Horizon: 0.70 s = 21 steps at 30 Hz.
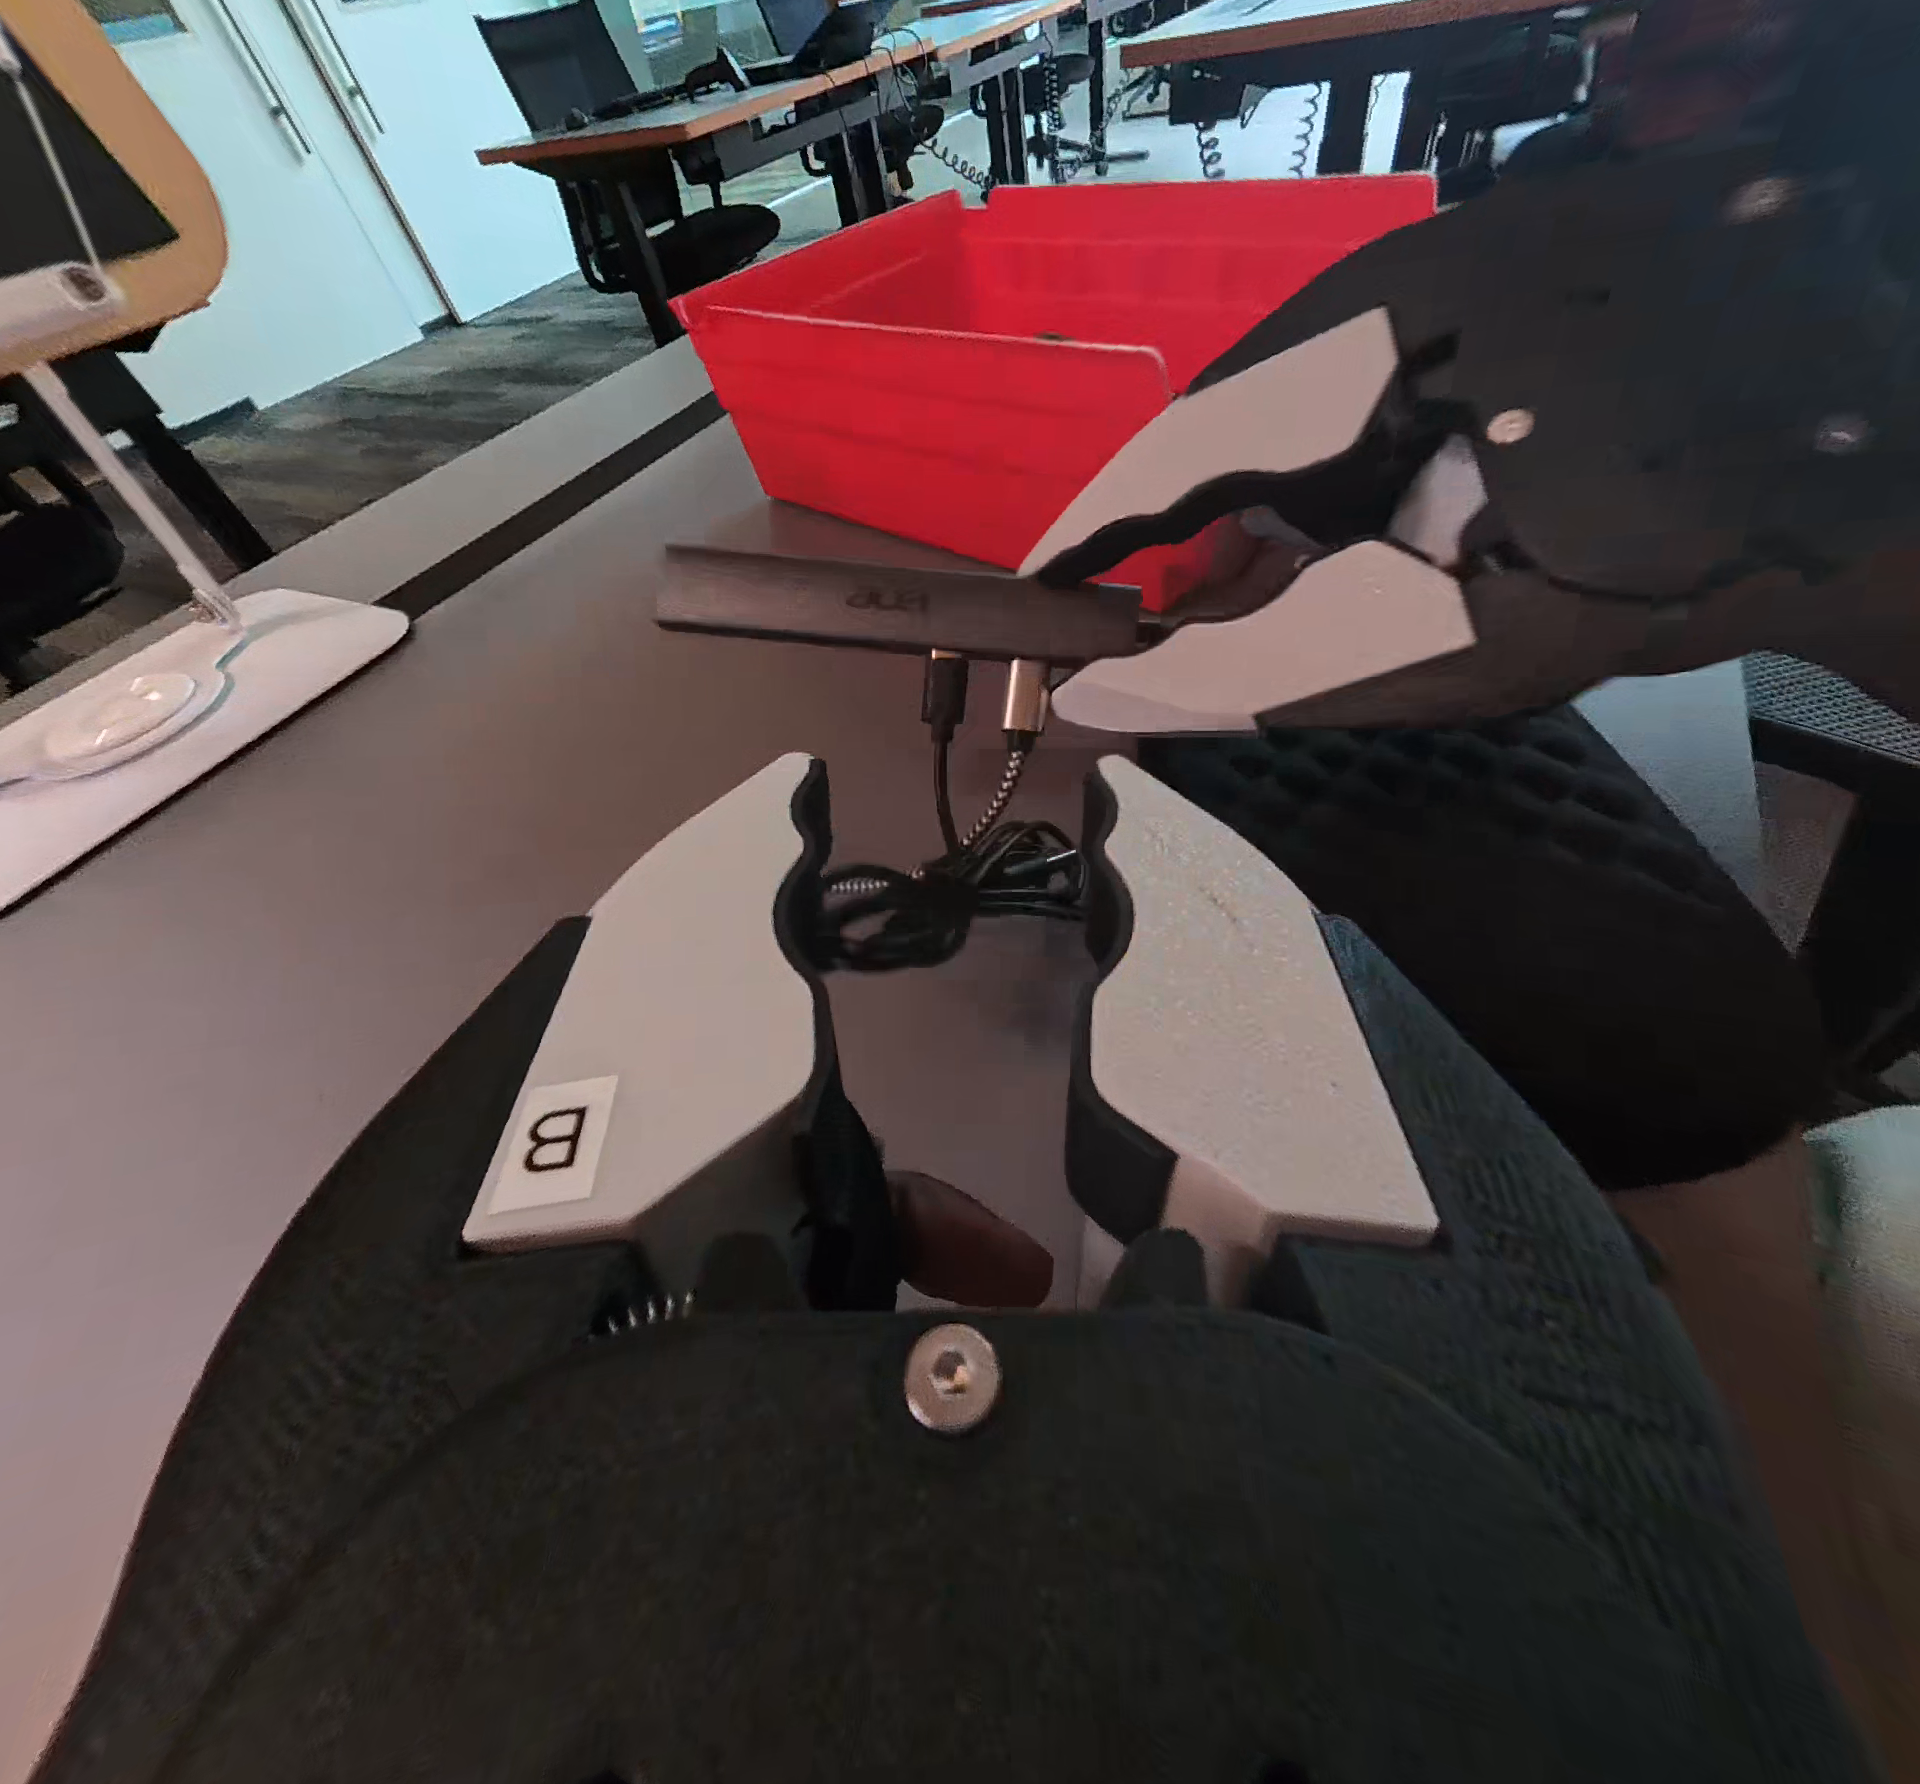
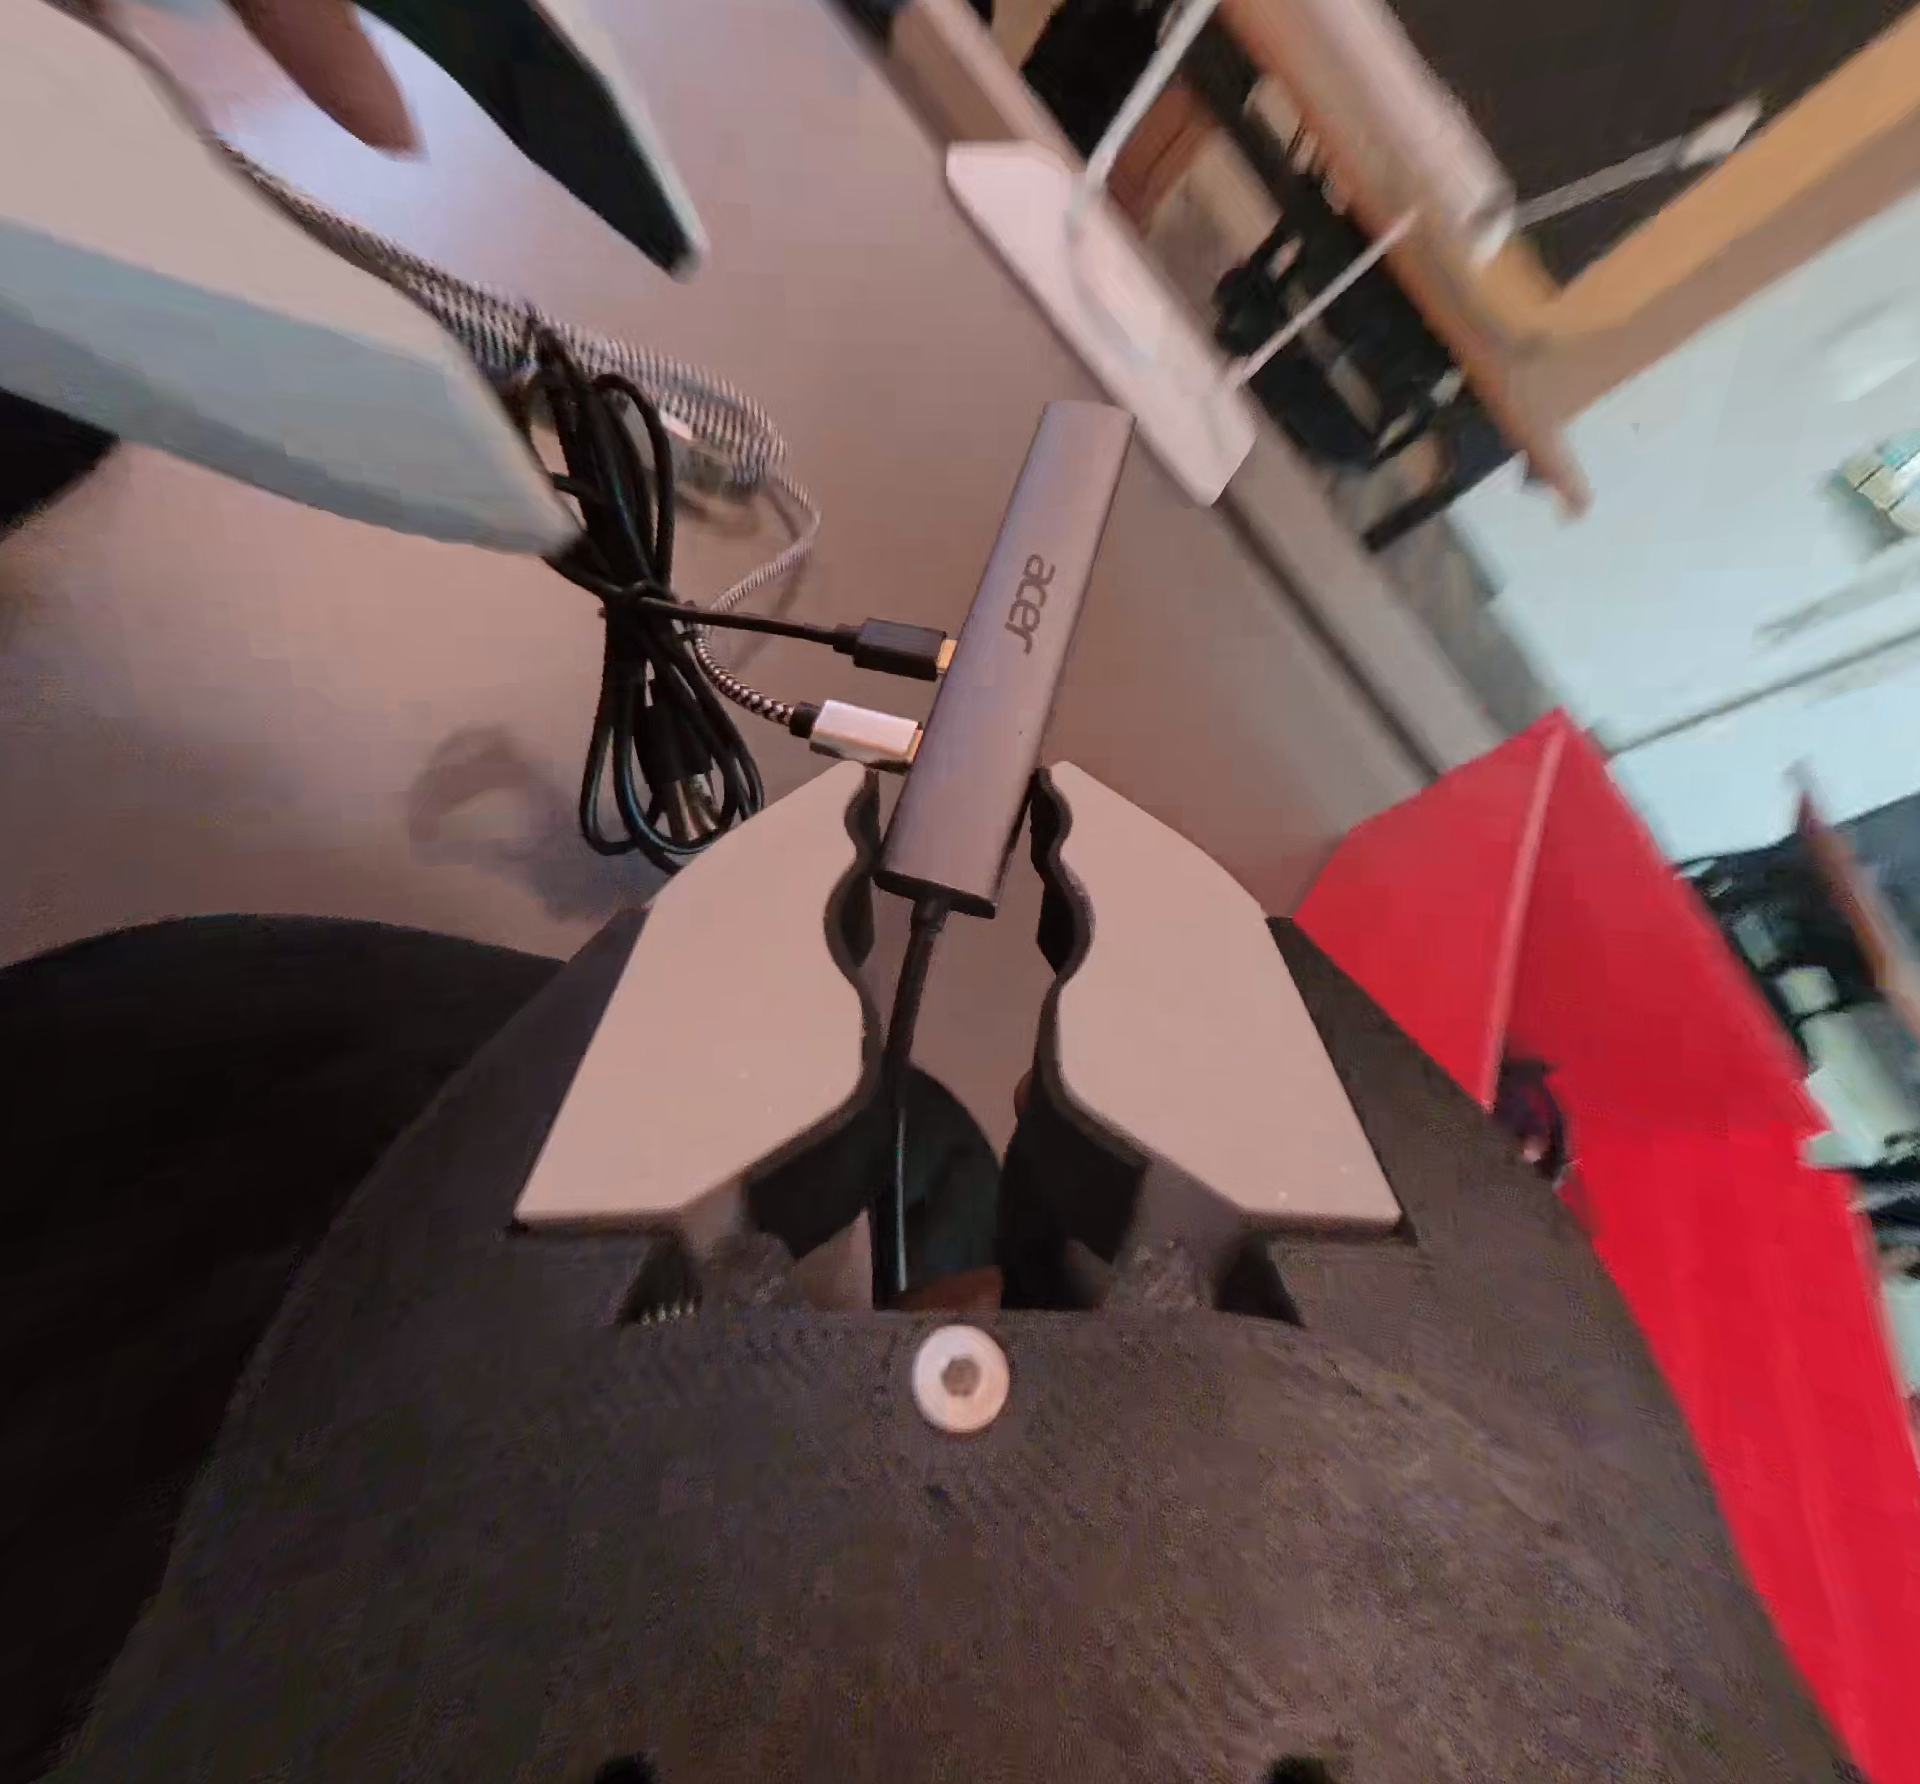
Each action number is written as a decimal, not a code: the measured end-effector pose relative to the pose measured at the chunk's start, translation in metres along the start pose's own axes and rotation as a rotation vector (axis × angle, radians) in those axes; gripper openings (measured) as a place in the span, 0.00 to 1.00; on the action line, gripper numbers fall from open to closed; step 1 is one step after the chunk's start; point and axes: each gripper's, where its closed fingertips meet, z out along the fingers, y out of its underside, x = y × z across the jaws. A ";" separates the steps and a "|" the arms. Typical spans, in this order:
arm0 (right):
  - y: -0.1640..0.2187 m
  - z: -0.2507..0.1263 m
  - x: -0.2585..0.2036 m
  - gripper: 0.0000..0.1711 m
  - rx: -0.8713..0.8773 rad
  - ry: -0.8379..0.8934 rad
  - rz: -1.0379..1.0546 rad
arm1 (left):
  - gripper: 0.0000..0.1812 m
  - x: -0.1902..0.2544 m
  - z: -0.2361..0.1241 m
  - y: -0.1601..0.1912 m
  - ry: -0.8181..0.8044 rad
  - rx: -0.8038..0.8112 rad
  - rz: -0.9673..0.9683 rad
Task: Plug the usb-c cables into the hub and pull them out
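My right gripper (image 2: 951,784) is shut on the near end of the grey USB hub (image 2: 1023,591) and holds it just above the dark table. It comes in from the right in the left wrist view (image 1: 1049,628). A black plug (image 2: 894,645) and a silver plug (image 2: 864,732) on a braided cable sit in the hub's side ports. They also show in the left wrist view, black plug (image 1: 945,685) and silver plug (image 1: 1023,695), under the hub (image 1: 894,591). My left gripper (image 1: 956,778) is open over the tangled cable bundle (image 1: 935,893), short of the plugs. The braided cable runs back between its fingers.
A red bin (image 1: 987,384) stands just behind the hub on the table (image 1: 416,903). A white stand base (image 1: 156,695) lies at the left. A black mesh chair (image 1: 1455,903) is at the right table edge. Desks and office chairs fill the room behind.
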 end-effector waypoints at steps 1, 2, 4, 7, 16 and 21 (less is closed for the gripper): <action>-0.007 -0.006 -0.002 0.16 0.045 0.011 -0.032 | 0.25 0.001 0.002 0.000 -0.005 -0.014 0.009; -0.014 -0.011 -0.005 0.16 0.096 0.012 -0.062 | 0.24 0.000 0.004 0.000 -0.020 -0.023 0.025; -0.023 -0.021 -0.007 0.16 0.176 0.040 -0.116 | 0.21 -0.001 0.006 -0.001 -0.047 -0.032 0.058; -0.032 -0.031 -0.013 0.16 0.269 0.057 -0.192 | 0.14 0.002 0.005 0.000 -0.034 -0.037 0.062; -0.040 -0.038 -0.023 0.16 0.310 0.065 -0.224 | 0.09 0.014 0.003 0.004 0.046 -0.015 0.044; -0.045 -0.042 -0.030 0.17 0.334 0.008 -0.254 | 0.05 0.019 -0.002 0.004 0.106 0.010 0.044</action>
